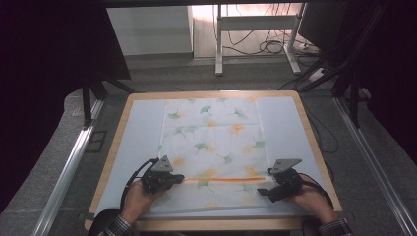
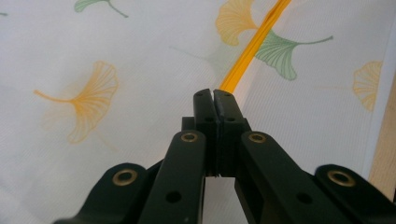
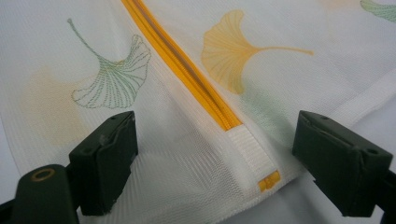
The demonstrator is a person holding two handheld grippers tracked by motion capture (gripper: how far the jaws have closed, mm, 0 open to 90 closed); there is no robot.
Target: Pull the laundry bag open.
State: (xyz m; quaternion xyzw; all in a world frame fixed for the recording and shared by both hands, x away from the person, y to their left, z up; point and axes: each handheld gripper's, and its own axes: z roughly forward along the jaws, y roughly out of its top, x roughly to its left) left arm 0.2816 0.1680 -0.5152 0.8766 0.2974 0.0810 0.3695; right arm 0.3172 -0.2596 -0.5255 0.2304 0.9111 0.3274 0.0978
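Jaws of left gripper [image 2: 215, 95] pinched at the zipper [image 2: 247, 51]; right gripper [image 3: 215, 154] gapes wide.

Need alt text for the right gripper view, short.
Open right gripper straddles the end of an orange zipper on a white mesh bag printed with ginkgo leaves. Its two black jaws stand wide apart, either side of the white fabric tab at the zipper's end.

Table [image 1: 117, 142]: light wooden top with rounded corners — its rim shows on all sides
Mat [image 1: 137, 142]: pale blue sheet laid flat on the table, covering nearly all of it
Mesh bag [image 1: 216, 142]: white, printed with green and orange ginkgo leaves — lies flat on the mat's middle
Zipper [image 1: 223, 180]: orange, running crosswise near the bag's near edge
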